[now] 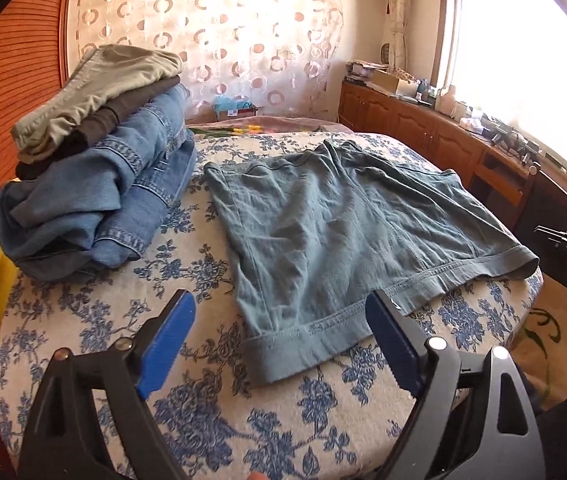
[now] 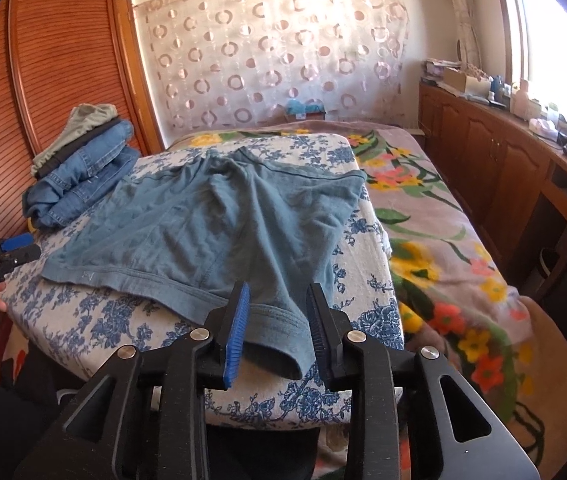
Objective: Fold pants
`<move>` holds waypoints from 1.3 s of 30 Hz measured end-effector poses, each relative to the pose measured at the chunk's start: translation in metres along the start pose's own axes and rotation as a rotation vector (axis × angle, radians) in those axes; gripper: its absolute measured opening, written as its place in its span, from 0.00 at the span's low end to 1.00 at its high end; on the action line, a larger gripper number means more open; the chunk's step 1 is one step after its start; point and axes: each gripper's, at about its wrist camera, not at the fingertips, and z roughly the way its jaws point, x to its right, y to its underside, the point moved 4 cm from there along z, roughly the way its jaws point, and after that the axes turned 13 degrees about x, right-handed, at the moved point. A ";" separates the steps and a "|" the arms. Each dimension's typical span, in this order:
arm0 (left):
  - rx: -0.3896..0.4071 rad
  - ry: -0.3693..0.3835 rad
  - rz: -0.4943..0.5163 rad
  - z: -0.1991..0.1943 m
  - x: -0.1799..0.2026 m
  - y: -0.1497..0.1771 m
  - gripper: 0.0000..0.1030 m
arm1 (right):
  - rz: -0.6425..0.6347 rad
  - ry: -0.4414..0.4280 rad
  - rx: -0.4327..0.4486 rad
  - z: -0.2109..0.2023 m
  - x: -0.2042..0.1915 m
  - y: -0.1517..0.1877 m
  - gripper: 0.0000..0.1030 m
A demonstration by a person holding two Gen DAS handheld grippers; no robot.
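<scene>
A pair of teal-blue shorts (image 1: 335,224) lies spread flat on a blue-flowered cloth (image 1: 187,368), waistband at the far side, leg hems toward me. My left gripper (image 1: 281,312) is wide open, just short of the near left leg hem. In the right wrist view the shorts (image 2: 219,224) lie the same way. My right gripper (image 2: 277,300) is partly open, its blue pads (image 2: 237,332) on either side of the right leg hem (image 2: 279,340) at the near edge, not closed on it. The left gripper (image 2: 19,248) shows at the far left, held by a hand.
A stack of folded jeans and other clothes (image 1: 99,168) sits at the back left of the cloth, also in the right wrist view (image 2: 83,168). A flowered blanket (image 2: 435,232) covers the bed to the right. Wooden cabinets (image 2: 503,168) line the window wall; a louvred wardrobe (image 2: 63,52) stands at left.
</scene>
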 end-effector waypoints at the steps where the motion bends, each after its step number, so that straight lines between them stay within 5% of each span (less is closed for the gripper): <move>1: -0.009 -0.003 0.006 0.004 0.001 0.001 0.85 | 0.002 0.001 -0.001 0.001 0.001 0.001 0.29; 19: -0.060 -0.034 0.028 0.020 -0.002 0.021 0.85 | 0.011 0.054 -0.079 0.020 0.010 0.038 0.31; 32: -0.092 -0.042 0.017 0.028 -0.006 0.035 0.85 | 0.033 0.081 -0.018 0.004 0.016 0.015 0.32; 39: -0.074 -0.037 0.026 0.026 -0.006 0.037 0.85 | 0.015 0.135 -0.066 0.024 0.021 0.026 0.32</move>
